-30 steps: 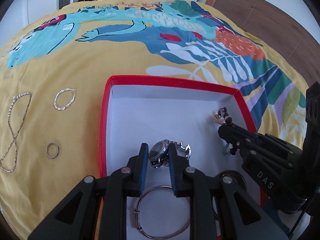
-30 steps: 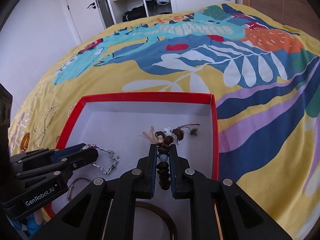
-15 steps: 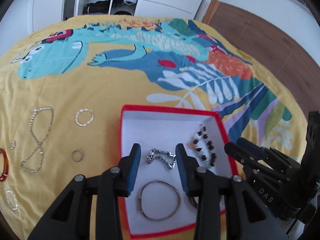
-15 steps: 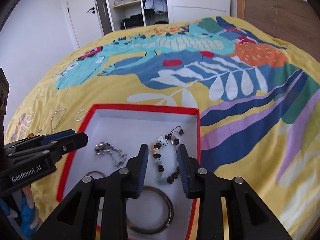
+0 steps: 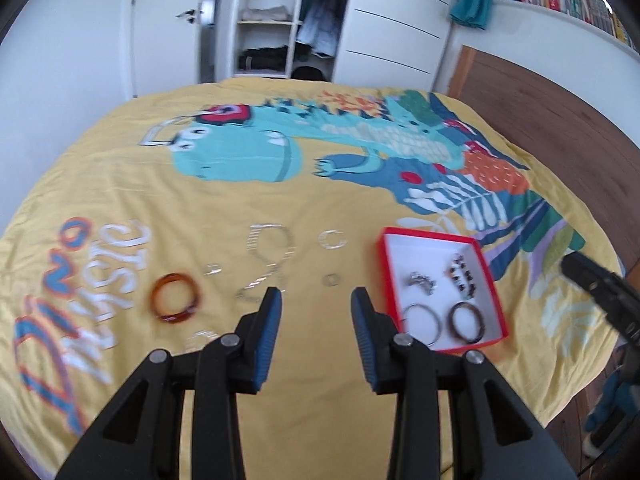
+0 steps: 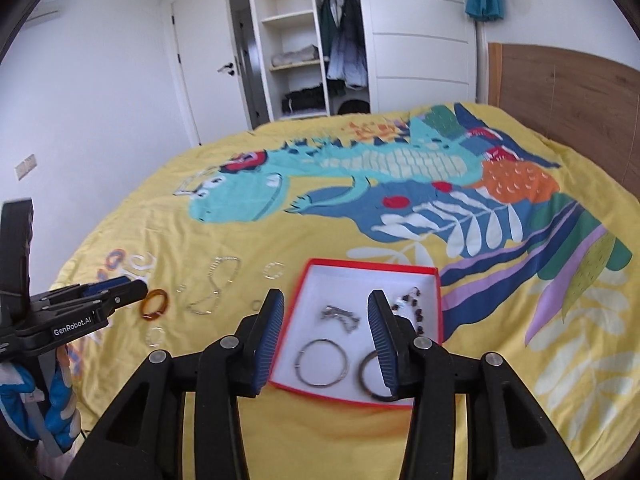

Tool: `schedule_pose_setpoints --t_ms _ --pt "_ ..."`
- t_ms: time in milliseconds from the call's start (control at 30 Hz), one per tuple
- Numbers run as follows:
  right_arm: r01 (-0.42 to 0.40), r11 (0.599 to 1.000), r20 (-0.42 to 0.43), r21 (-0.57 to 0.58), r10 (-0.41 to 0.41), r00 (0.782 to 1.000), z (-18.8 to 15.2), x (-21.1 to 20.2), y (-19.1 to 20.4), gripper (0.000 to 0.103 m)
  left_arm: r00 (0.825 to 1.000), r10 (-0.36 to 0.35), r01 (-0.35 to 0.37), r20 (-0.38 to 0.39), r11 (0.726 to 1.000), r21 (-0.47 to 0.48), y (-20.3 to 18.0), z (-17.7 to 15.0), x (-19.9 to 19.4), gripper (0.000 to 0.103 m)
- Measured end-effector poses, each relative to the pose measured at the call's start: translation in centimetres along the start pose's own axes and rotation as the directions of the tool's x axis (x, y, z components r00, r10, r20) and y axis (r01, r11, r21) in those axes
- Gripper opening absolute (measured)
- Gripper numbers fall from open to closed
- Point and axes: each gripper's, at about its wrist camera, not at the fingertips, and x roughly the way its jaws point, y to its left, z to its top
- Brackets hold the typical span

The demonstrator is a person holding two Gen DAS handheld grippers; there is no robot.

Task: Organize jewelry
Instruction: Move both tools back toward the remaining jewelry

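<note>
A red-rimmed white box (image 5: pixel 424 235) (image 6: pixel 372 266) lies on the yellow bedspread. It holds a silver watch (image 5: pixel 421 282) (image 6: pixel 341 317), a dark bead bracelet (image 5: pixel 462 276) (image 6: pixel 416 312), a silver bangle (image 5: pixel 422 319) (image 6: pixel 322 362) and a brown bangle (image 5: pixel 467 320) (image 6: pixel 370 368). Left of the box lie an amber bangle (image 5: pixel 175 298) (image 6: pixel 154 304), a silver chain (image 5: pixel 267 264) (image 6: pixel 218 284), a hoop (image 5: pixel 331 238) (image 6: pixel 274 270) and small rings (image 5: pixel 330 279). My left gripper (image 5: pixel 316 320) is open and empty, high above the bedspread. My right gripper (image 6: pixel 326 322) is open and empty above the box.
The bed has a dinosaur-print cover (image 6: pixel 360 168) and a wooden headboard (image 6: pixel 560 88) on the right. A white wardrobe with open shelves (image 6: pixel 304 40) and a door (image 6: pixel 204 64) stand behind the bed. The right gripper's tip (image 5: pixel 592 280) shows at the right edge of the left wrist view.
Both grippers opened, letting go of the watch and the bead bracelet in the box, then rose and pulled back. The left gripper has swung left over the loose jewelry.
</note>
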Motion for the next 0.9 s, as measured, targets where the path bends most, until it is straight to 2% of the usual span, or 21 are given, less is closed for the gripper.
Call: schedule_pose_setpoints --t_ms 233,367,533,633,900 --pt "-0.05 0.998 0.052 -0.026 0.051 0.997 -0.7 -4.6 5.1 0.048 0.993 0.117 -0.115 0.024 0.99 -0.086 8.5 -2.9 -6.3 0.035" --pt "-0.077 0.997 0.066 -0.031 0.079 0.995 -1.3 -6.0 7.5 0.049 0.984 0.168 -0.16 0.051 0.979 -0.129 11.6 -4.0 -9.3 0.035" --pt "-0.099 0.994 0.08 -0.056 0.103 0.991 -1.6 -7.1 10.1 0.057 0.971 0.211 -0.19 0.11 0.966 -0.173 14.0 -4.8 -12.4 0.038" --pt "-0.107 0.991 0.087 -0.077 0.114 0.99 -1.5 -7.5 11.4 0.058 0.969 0.212 -0.184 0.13 0.963 -0.198 15.0 -5.2 -13.0 0.038" --pt "-0.138 0.986 0.04 -0.092 0.143 0.989 -2.9 -4.1 13.4 0.066 0.979 0.201 -0.187 0.044 0.956 -0.225 17.3 -6.5 -9.4 0.04"
